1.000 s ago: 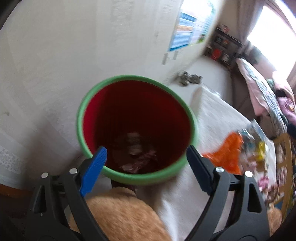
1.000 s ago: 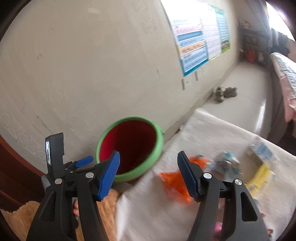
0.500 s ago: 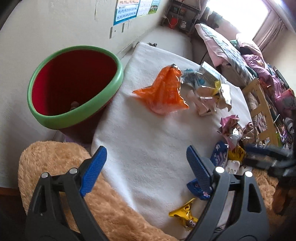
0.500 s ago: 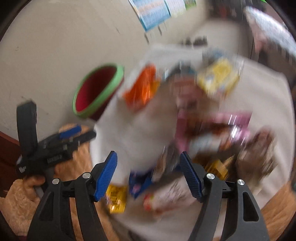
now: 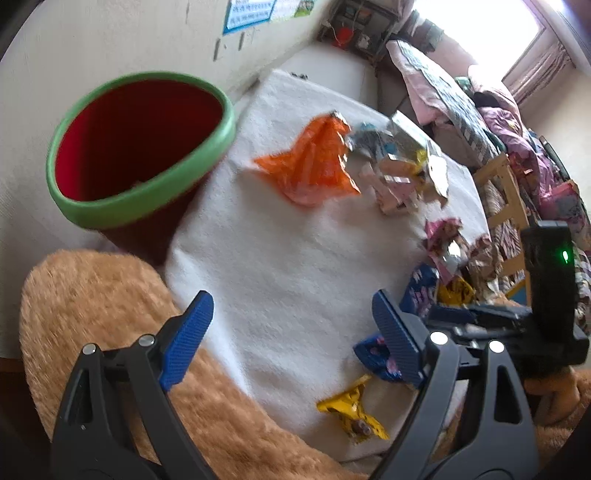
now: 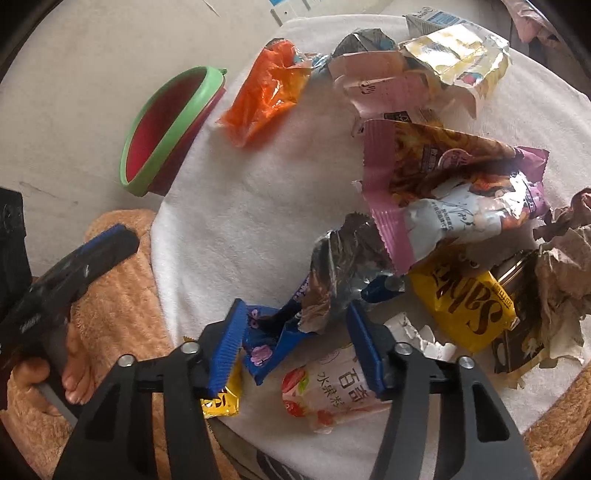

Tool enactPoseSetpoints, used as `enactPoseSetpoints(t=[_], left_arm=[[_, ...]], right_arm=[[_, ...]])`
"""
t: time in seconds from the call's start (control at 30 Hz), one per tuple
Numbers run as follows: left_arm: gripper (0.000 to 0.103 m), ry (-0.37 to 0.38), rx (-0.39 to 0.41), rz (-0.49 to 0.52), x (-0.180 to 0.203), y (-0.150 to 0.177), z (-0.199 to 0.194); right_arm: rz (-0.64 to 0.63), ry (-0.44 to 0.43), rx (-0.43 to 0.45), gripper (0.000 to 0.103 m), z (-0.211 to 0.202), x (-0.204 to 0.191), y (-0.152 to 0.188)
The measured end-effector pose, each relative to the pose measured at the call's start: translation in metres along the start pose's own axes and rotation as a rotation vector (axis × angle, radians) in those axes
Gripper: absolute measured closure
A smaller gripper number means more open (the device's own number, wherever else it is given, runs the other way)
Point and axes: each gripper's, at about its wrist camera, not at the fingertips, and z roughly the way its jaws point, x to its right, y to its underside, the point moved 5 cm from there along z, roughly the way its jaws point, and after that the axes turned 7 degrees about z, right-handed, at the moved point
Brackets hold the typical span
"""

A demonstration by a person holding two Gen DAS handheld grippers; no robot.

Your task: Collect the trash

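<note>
White cloth point(image 6: 258, 206) carries the litter: the right gripper point(image 6: 295, 343), jaws just narrowing, straddles a blue wrapper point(image 6: 269, 343) without pinching, while the wide-open left gripper point(image 5: 291, 339) hangs farther off.

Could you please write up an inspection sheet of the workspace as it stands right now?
Surface: white cloth over a tan fleece blanket.
Job's things: red bin with green rim beside the cloth; orange wrapper, pink snack bag, yellow packet, blue wrapper and more lying loose.
Clutter: crumpled brown paper.
Grippers: left gripper open, empty; right gripper has just been closing, jaws around the blue wrapper, grip unclear.
Cables: nothing seen.
Surroundings: wall poster, bed with bedding.
</note>
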Motion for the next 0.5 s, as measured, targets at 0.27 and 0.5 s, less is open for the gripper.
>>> enactPoseSetpoints(t=[0.27,0.5], left_arm=[[0.014,0.086,-0.167,0.095,0.038,0.033,0.002],[0.012,0.084,-0.326,0.201,0.068,0.059,0.029]], right_arm=[[-0.021,-0.022,0.045,0.087,-0.01,0.004,-0.008],[-0.085,0.054,0.15,0.087,-0.031,0.003,-0.021]])
